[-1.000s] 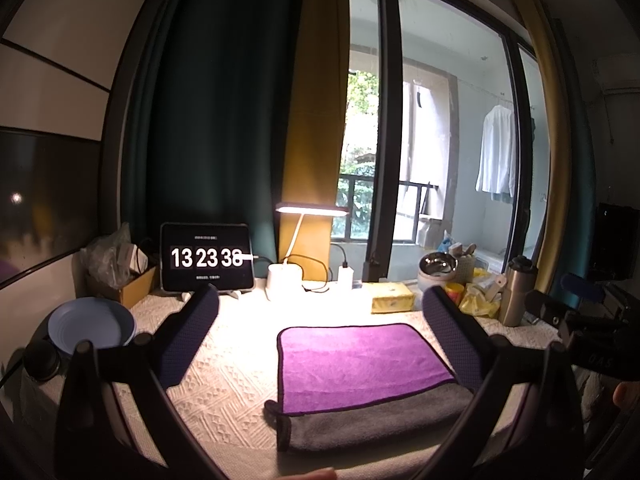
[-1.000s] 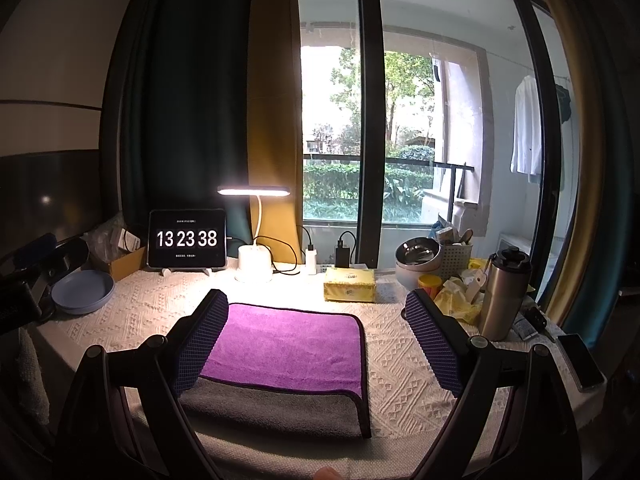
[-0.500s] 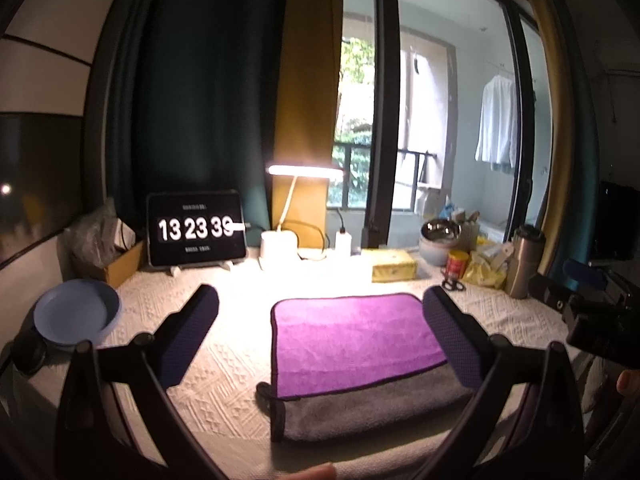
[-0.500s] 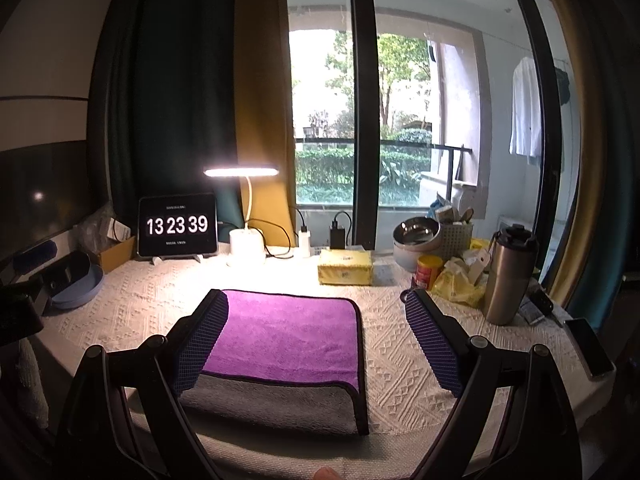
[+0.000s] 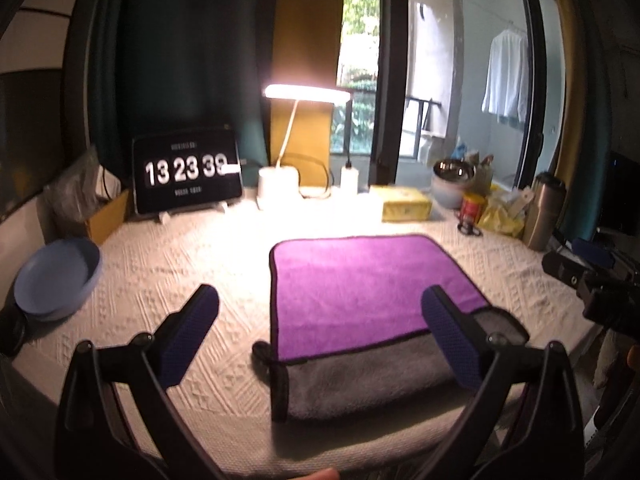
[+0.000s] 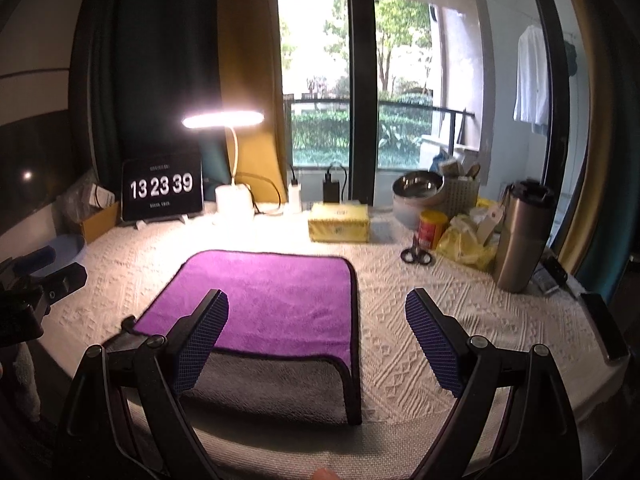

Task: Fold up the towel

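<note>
A towel, purple on top [image 5: 368,280] and grey underneath, lies partly folded on the white textured tablecloth [image 5: 180,272]. Its purple flap covers the far part and a grey strip [image 5: 372,380] shows at the near edge. The towel also shows in the right wrist view [image 6: 268,300]. My left gripper [image 5: 320,316] is open and empty, hovering above the towel's near left corner. My right gripper [image 6: 316,320] is open and empty, above the towel's near right corner. Each gripper's body shows at the edge of the other's view.
At the back stand a clock tablet [image 6: 162,190], a lit desk lamp [image 6: 224,120], a yellow tissue pack [image 6: 339,222], a steel bowl [image 6: 418,186], a red can [image 6: 431,228], scissors [image 6: 416,257] and a steel tumbler [image 6: 520,236]. A blue bowl [image 5: 56,276] sits at the left. A phone [image 6: 604,326] lies at the right edge.
Both grippers have moved forward and tilted down toward the towel, which now fills more of each view. Both stay open. The towel has not moved.
</note>
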